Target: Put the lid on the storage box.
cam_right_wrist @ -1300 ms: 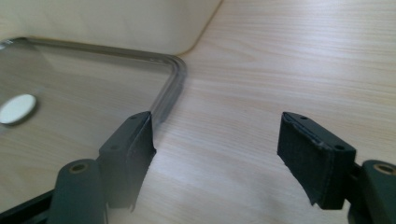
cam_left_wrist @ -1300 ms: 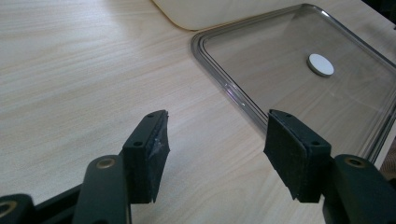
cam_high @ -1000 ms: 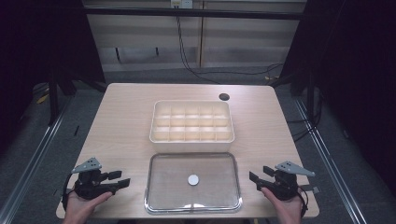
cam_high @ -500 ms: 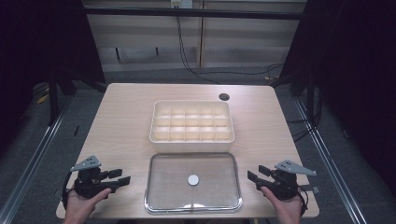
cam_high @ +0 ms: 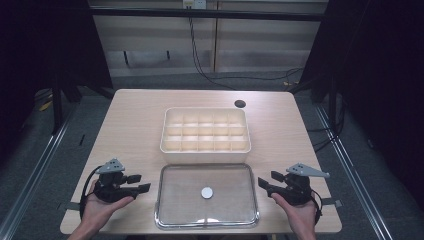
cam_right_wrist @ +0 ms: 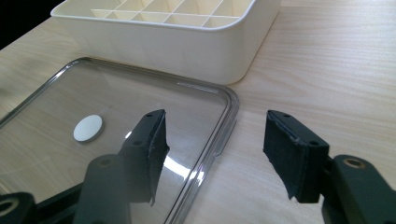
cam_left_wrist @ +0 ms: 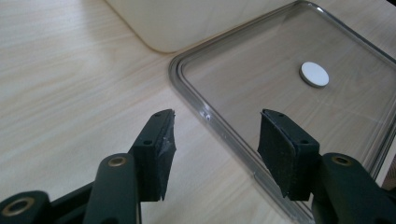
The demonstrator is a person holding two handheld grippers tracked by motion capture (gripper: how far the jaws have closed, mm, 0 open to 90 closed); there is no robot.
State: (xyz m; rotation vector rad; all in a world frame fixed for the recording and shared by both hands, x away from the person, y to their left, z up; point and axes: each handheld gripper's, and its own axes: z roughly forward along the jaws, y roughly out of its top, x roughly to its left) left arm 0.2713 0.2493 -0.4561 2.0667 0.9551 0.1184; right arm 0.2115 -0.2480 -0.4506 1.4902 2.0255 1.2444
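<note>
A light wooden table [cam_high: 135, 125] sits centre frame, with a dark round hole [cam_high: 240, 104] up at one o'clock. Grey floor [cam_high: 45, 165] runs down both sides, metal rails [cam_high: 30, 187] angling along it. At twelve o'clock, a pale panelled wall [cam_high: 250, 45] with black cables [cam_high: 200, 65] trailing down. Deep shadow swallows nine and three o'clock.

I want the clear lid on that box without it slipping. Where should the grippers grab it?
Probably by the raised rim of the clear lid at its two short edges: left gripper from the left, right gripper from the right. It lies flat, and both open grippers already straddle those edges.
</note>
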